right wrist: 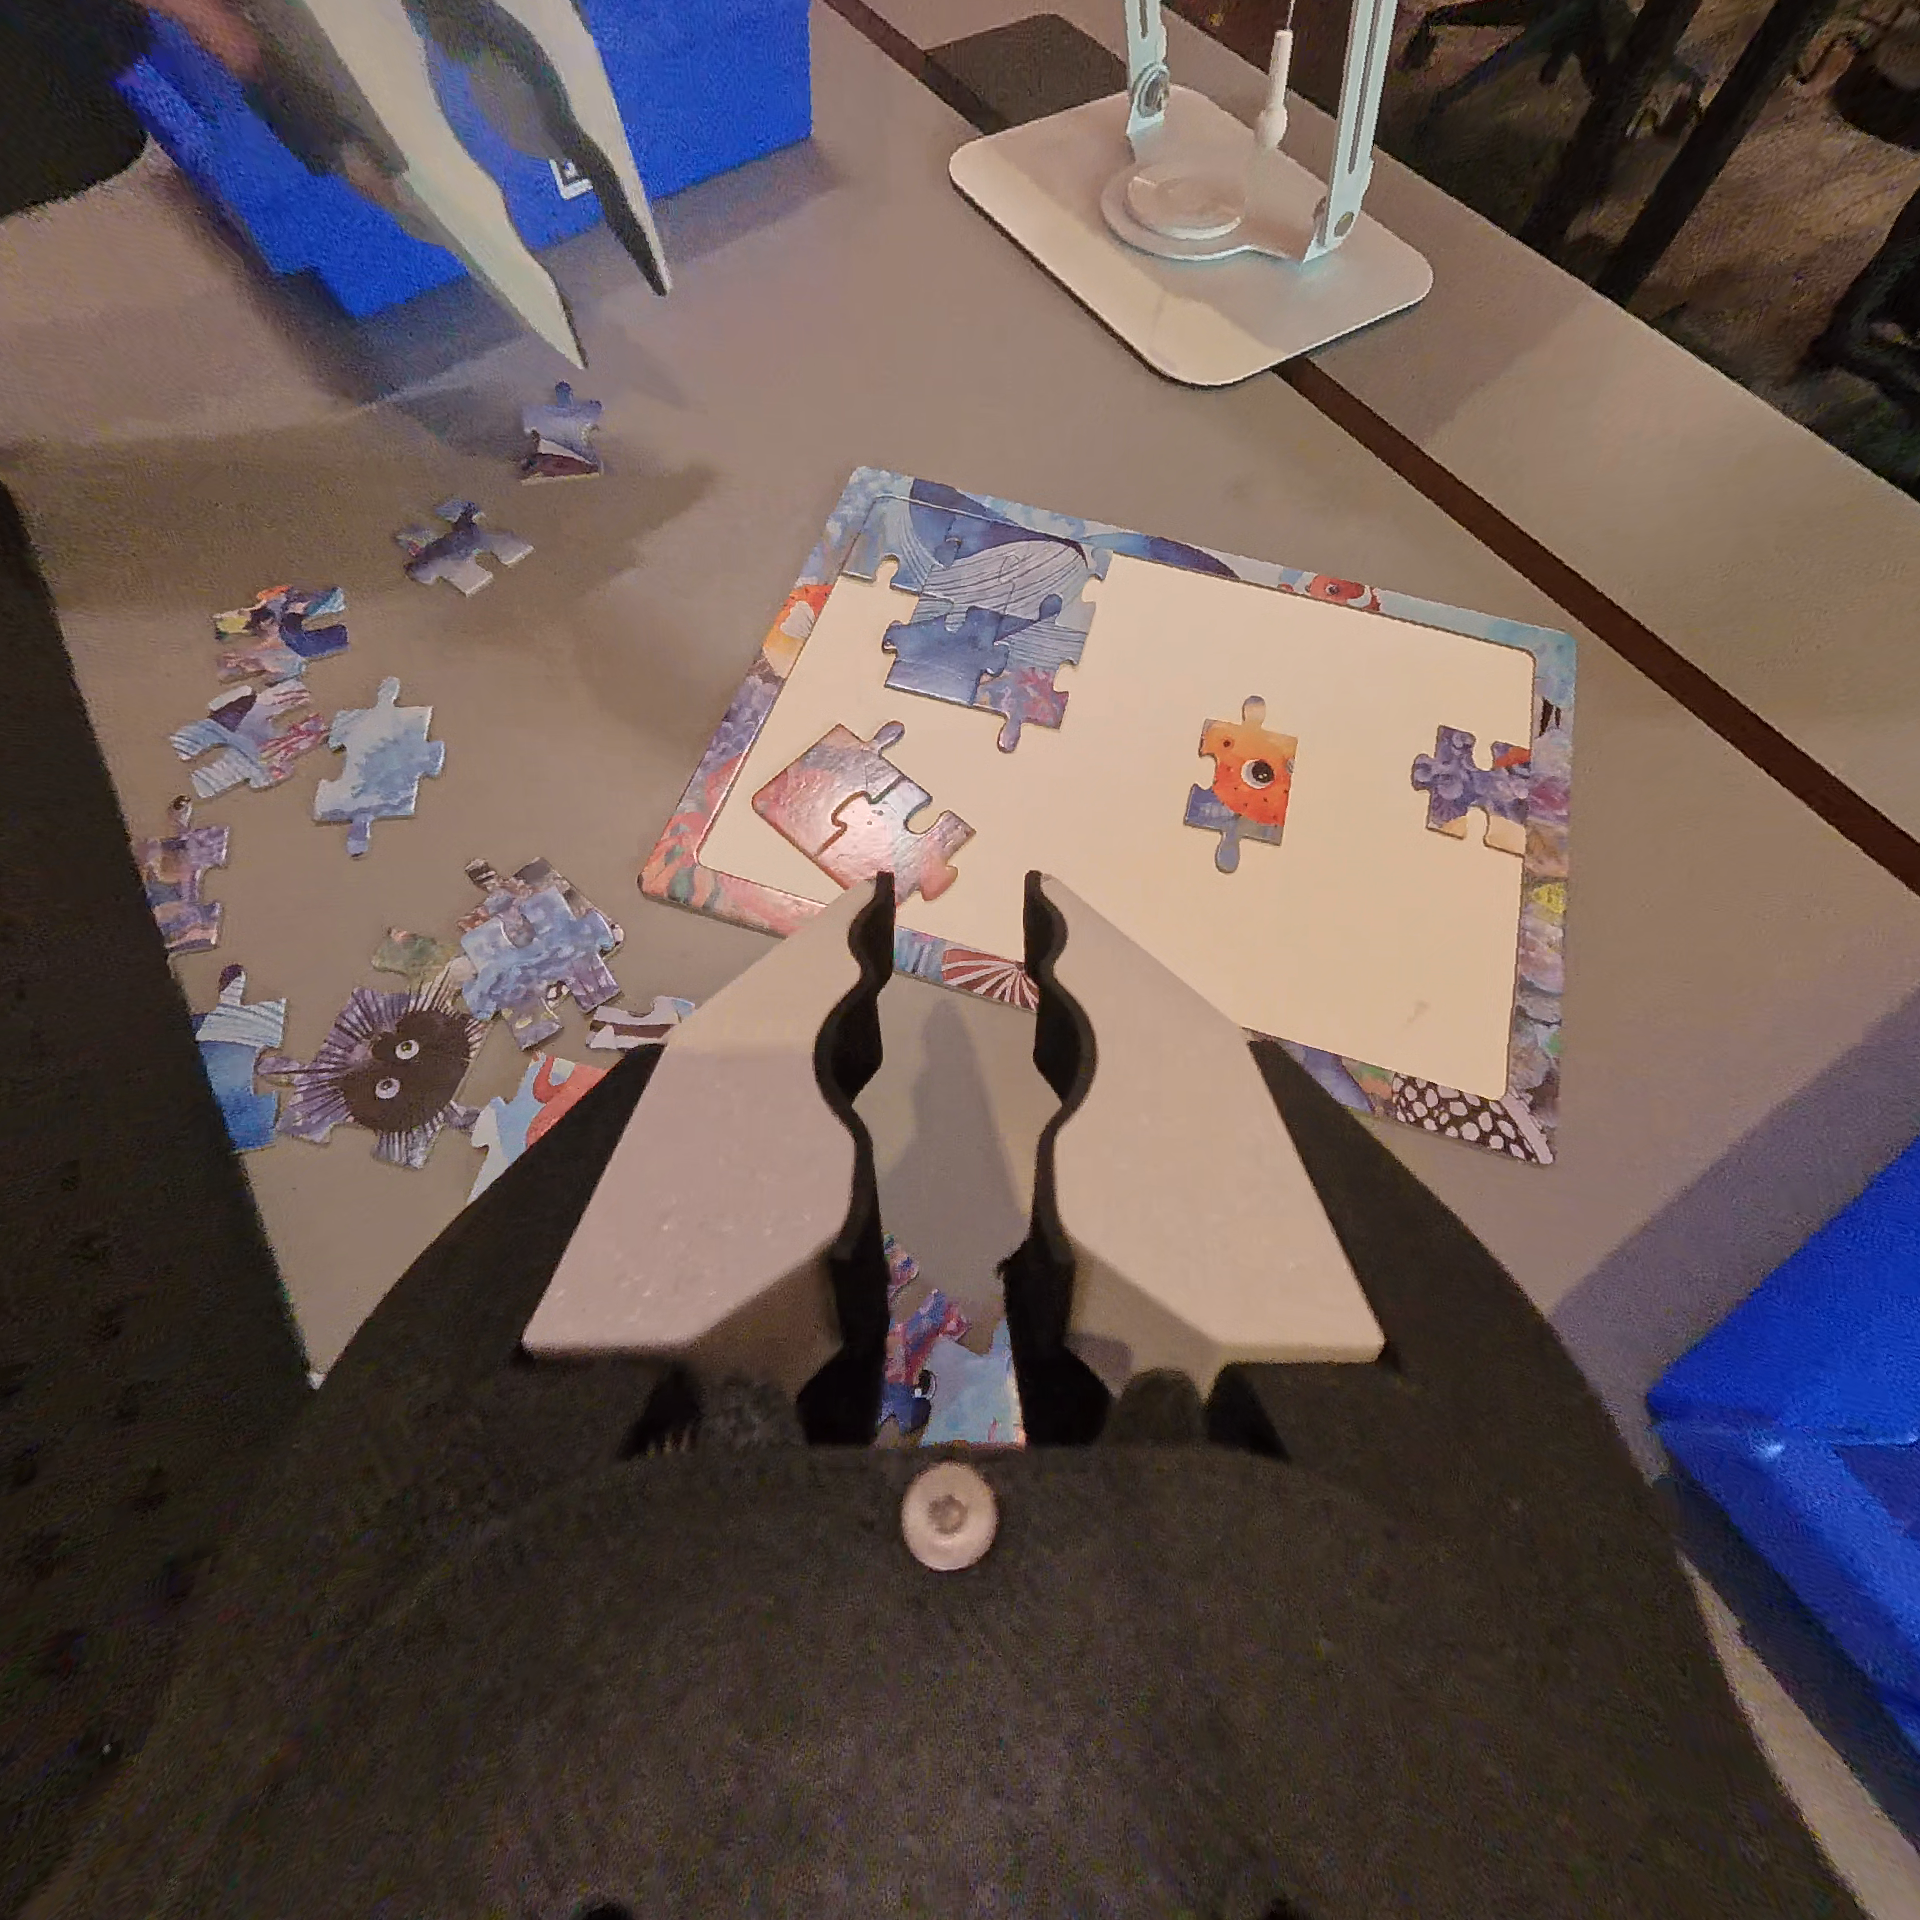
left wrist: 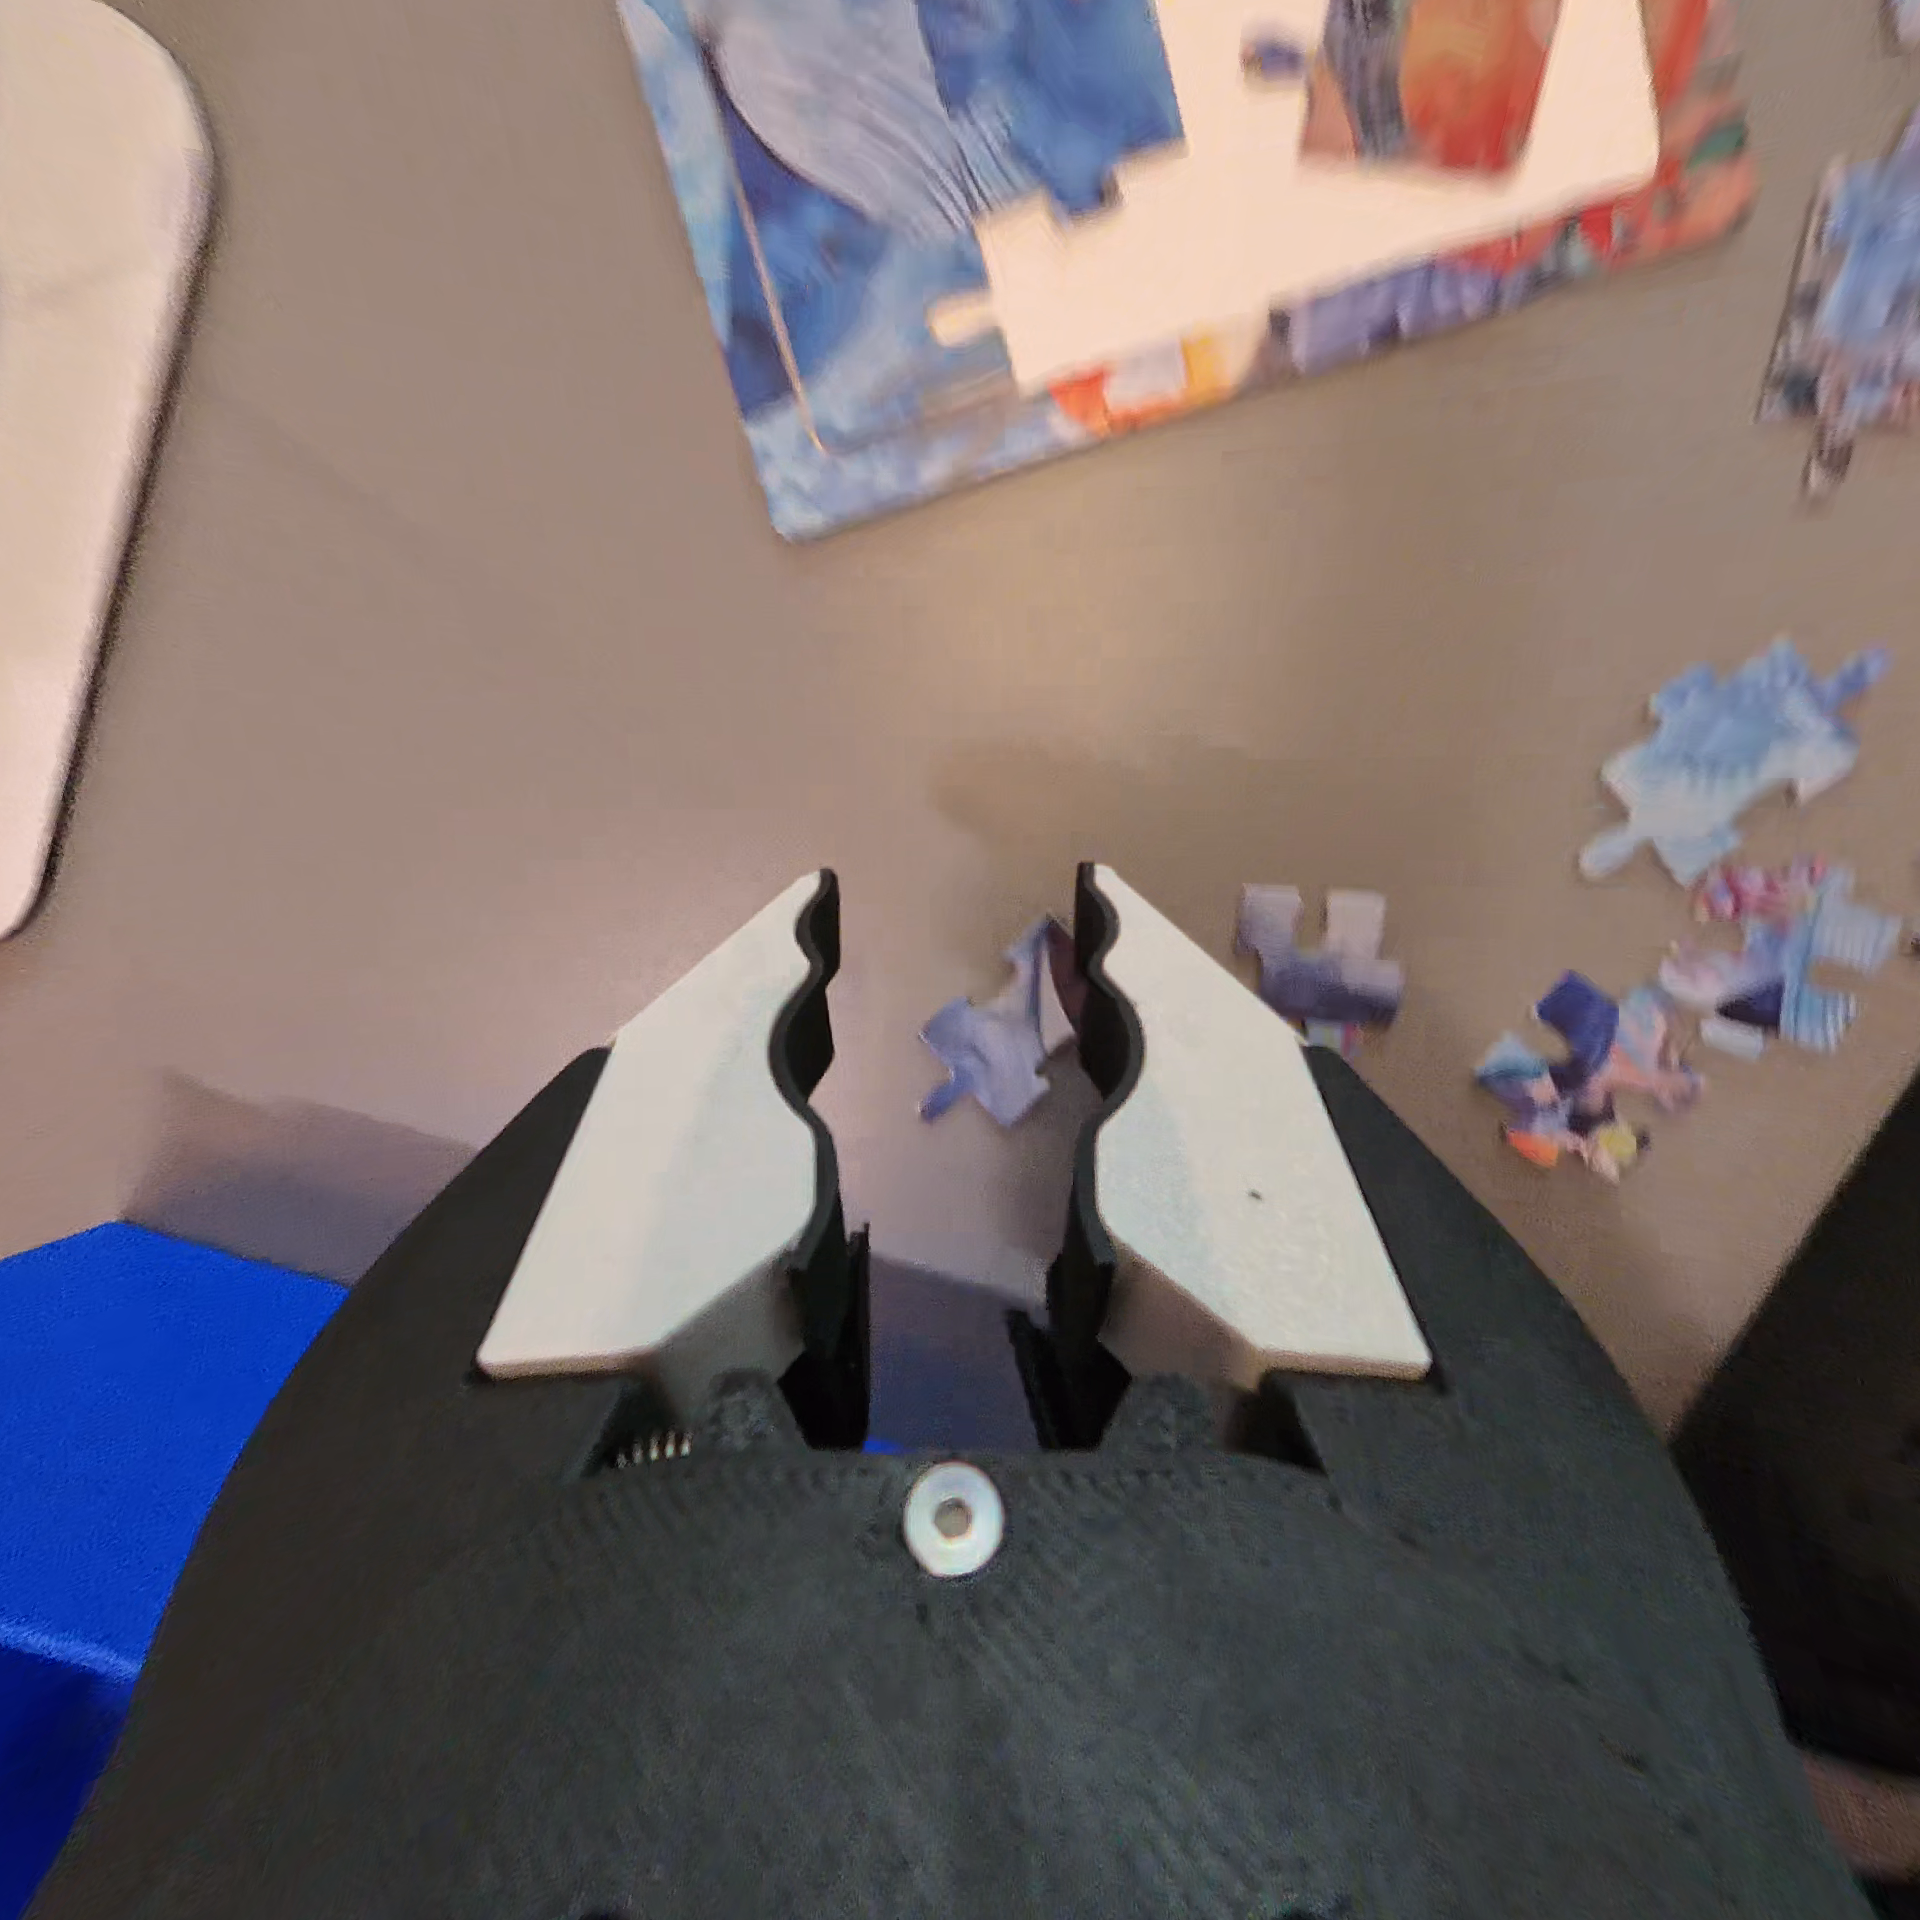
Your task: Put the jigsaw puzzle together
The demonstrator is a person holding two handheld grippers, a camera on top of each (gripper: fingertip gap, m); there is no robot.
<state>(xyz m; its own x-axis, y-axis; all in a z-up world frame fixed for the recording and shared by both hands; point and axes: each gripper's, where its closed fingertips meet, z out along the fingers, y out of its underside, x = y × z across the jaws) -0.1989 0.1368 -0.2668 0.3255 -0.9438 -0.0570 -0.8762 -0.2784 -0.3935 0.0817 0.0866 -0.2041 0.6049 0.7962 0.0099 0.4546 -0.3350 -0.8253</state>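
The puzzle frame point(right wrist: 1548, 935) lies flat on the grey table, with a bare white inside. In it sit a joined blue whale group point(right wrist: 987, 623), a pink joined pair point(right wrist: 862, 810), an orange fish piece point(right wrist: 1242, 779) and a purple piece point(right wrist: 1475, 784). My right gripper point(right wrist: 958, 904) is open and empty, above the frame's near edge. My left gripper point(left wrist: 956, 904) is open and empty, hovering over a loose bluish piece point(left wrist: 997, 1029); the gripper also shows in the right wrist view point(right wrist: 613, 312), above that piece point(right wrist: 561, 431). The frame point(left wrist: 790, 416) appears blurred in the left wrist view.
Several loose pieces lie left of the frame, among them a sea-urchin piece point(right wrist: 390, 1070) and a light blue piece point(right wrist: 379, 758). A white stand base point(right wrist: 1195, 260) sits at the back. Blue boxes stand at the far left point(right wrist: 707, 83) and near right point(right wrist: 1808, 1403). One gripper's finger ends stand about 30 cm off the other's. The right gripper is farther from the loose bluish piece point(left wrist: 997, 1029), some 35 cm, than the left, some 6 cm. The right camera catches it too, in the right wrist view point(right wrist: 575, 430).
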